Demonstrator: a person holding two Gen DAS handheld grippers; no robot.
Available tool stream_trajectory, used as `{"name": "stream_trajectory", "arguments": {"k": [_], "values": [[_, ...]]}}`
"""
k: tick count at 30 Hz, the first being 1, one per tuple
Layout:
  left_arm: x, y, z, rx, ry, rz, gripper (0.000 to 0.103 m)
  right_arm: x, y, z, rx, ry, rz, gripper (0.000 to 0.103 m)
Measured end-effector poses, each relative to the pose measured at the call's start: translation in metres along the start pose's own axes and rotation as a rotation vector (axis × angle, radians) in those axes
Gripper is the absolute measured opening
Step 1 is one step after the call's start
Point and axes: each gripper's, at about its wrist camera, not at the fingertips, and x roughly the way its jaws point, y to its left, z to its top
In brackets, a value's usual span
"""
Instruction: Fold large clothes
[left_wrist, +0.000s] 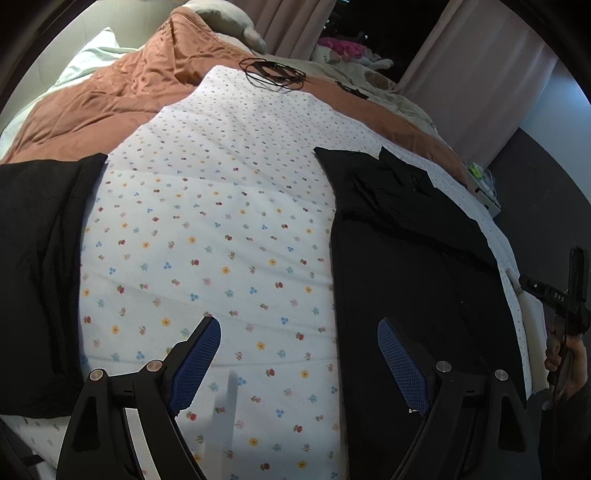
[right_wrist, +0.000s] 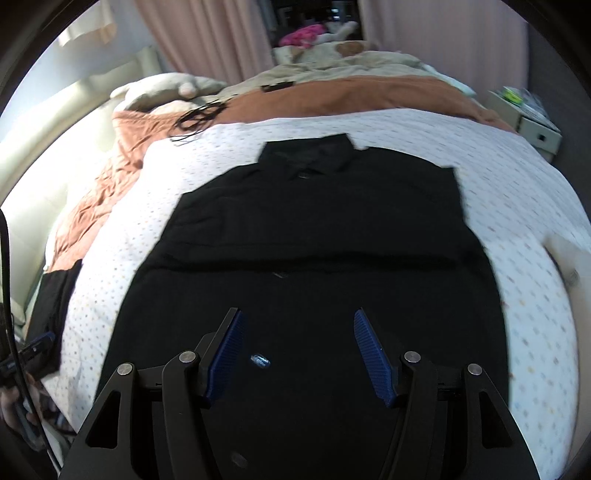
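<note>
- Black collared shirt of thin fabric lies flat on the white flower-dotted bedsheet, collar at the far end, hem towards me. The sleeves look tucked in already, with a straight seam line running across the middle — so I judge the side folds done and the hem-to-collar fold left.
- Second dark folded garment sits on the sheet's left side, well apart from the shirt; looks finished, though I can't tell what it is.
- My right gripper hangs over the shirt's near half, fingers spread wide, nothing between the blue pads. I can't tell if it touches the cloth.
- My left gripper is also released and empty. It points along the sheet, straddling the shirt's left edge — left pad over bare sheet, right pad over black cloth.
- Coil of thin black cable lies at the sheet's far end, on the rust-orange quilt, clear of the work.
</note>
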Motion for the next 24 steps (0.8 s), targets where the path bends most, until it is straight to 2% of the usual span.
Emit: {"name": "stream_trajectory", "arguments": {"k": [6,8,12,17,19,24], "values": [[0.011,-0.018,-0.025,0.006,0.045,-0.027,0.075,-0.022,-0.051,-0.031,0.072,0.0,-0.032,0.062],[0.015,-0.022,-0.034,-0.004,0.063,-0.039,0.065,-0.026,-0.064,-0.042,0.096,0.003,-0.038,0.062],[0.024,-0.029,-0.055,-0.015,0.108,-0.058,0.056,-0.034,-0.091,-0.07,0.139,0.009,-0.046,0.062],[0.033,-0.035,-0.077,-0.026,0.157,-0.07,0.037,-0.043,-0.122,-0.106,0.188,0.016,-0.052,0.062],[0.035,-0.034,-0.084,-0.038,0.178,-0.08,0.033,-0.045,-0.132,-0.122,0.208,0.023,-0.058,0.062],[0.037,-0.032,-0.099,-0.072,0.216,-0.12,0.03,-0.045,-0.152,-0.155,0.258,0.047,-0.019,0.062]]}}
